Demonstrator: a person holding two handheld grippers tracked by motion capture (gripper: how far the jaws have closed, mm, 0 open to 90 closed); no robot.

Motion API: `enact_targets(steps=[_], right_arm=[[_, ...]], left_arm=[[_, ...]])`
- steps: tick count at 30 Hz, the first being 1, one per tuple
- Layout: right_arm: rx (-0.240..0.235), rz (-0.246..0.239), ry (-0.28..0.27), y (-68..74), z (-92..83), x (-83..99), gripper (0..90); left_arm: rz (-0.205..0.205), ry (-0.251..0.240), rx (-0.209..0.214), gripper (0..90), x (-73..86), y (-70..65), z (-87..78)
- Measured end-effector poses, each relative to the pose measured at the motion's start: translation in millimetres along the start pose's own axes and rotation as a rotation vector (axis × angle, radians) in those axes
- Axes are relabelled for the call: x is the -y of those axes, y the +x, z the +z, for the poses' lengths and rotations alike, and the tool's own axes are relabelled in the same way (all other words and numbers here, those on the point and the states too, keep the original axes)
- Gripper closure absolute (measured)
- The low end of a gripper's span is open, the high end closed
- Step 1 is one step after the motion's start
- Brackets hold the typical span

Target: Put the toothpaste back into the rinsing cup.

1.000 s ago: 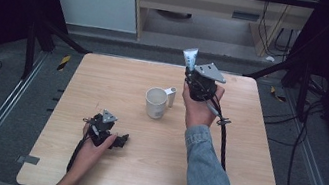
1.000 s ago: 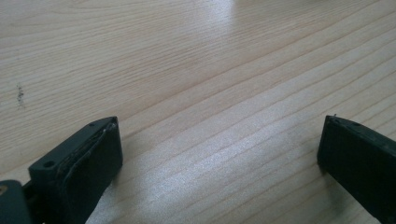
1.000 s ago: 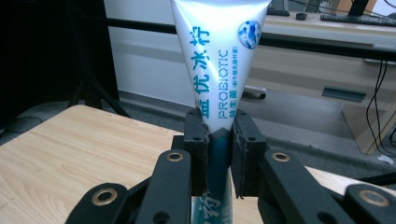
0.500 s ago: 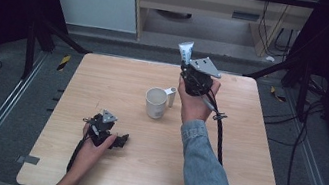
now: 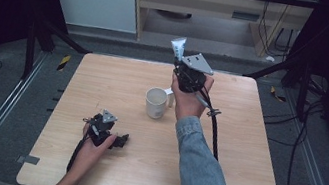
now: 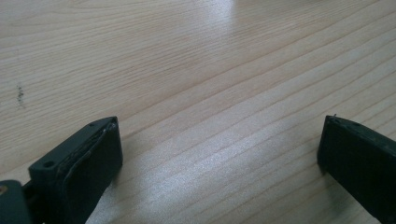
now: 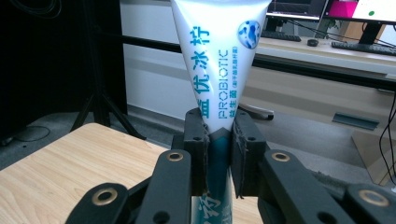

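My right gripper [image 5: 178, 63] is held up above the far side of the wooden table [image 5: 103, 82], shut on a white and blue toothpaste tube [image 5: 176, 49]. In the right gripper view the tube [image 7: 219, 60] stands upright, crimped end up, pinched between the two pads [image 7: 245, 140]. A white mug [image 5: 156, 102] stands on the table just left of and below that hand. My left gripper [image 5: 120, 139] rests near the table's front left in a person's hand. Its jaws stand wide apart in the left gripper view [image 6: 219, 154], with bare wood between them.
A black cable [image 5: 214, 129] trails from the right gripper across the table's right half. Beyond the far edge stand a low shelf unit [image 5: 202, 7] and dark frame legs [image 5: 50, 33]. Monitors [image 7: 345, 9] sit on a desk far behind.
The right hand has carried the tube a little leftward and higher, tilting it towards the space above the mug. The left hand and its gripper have stayed in place.
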State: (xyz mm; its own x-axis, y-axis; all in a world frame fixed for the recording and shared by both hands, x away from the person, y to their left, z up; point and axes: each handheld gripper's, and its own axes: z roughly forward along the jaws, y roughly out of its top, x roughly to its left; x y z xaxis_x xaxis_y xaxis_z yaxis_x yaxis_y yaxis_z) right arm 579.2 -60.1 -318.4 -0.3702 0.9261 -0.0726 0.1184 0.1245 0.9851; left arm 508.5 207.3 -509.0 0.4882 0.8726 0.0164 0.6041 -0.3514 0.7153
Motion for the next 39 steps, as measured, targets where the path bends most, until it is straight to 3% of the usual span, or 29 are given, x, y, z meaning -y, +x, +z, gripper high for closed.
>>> enact_targets(steps=[39], right_arm=[[-0.075,0.048,-0.041,36.3,24.2,14.5,78.3]], left_arm=[[-0.001,0.000,0.000,0.0,0.0,0.0,0.0]])
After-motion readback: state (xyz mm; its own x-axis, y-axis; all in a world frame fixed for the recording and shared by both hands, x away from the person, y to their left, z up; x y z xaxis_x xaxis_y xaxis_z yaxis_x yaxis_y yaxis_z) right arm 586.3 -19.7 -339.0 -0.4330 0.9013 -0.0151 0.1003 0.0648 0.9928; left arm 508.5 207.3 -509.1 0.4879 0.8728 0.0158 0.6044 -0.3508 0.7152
